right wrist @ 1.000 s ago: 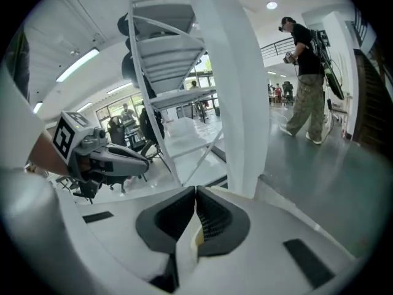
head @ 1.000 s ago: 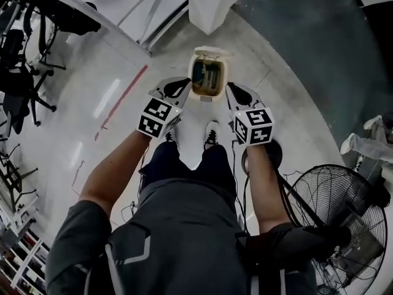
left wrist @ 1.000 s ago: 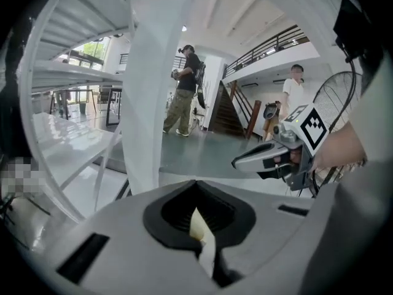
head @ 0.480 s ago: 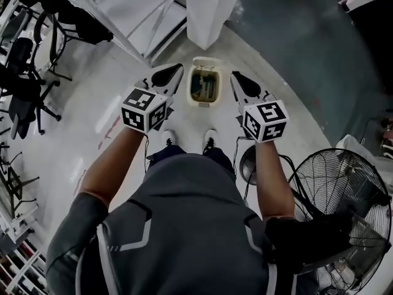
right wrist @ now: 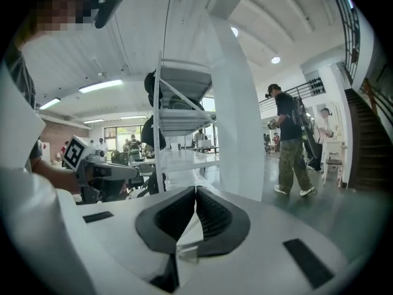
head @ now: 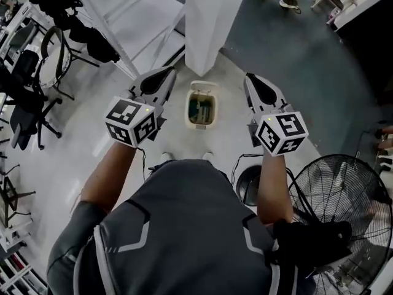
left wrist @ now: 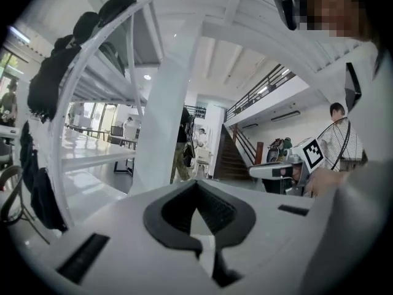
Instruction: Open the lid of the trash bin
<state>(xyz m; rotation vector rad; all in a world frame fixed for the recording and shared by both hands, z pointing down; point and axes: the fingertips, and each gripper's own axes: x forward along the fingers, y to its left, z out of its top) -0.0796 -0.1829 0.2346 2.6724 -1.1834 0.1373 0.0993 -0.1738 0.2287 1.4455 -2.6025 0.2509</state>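
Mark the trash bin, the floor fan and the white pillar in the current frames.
trash bin [head: 200, 126]: head view, on the near rim of the bin.
floor fan [head: 353, 192]: head view, on the wire grille.
white pillar [head: 212, 17]: head view, on its broad front face.

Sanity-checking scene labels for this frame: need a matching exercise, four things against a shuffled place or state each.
Things:
1. trash bin
2. left hand-held gripper
3. fan
4. white pillar

Places or states:
a. on the floor at the head view's lower right, beside the person's right arm
b. jaws shut, nothing between them
c. rises just beyond the bin
d. on the floor ahead of the person, its inside visible from above

Pairs: 1-d, 2-b, 3-a, 4-c
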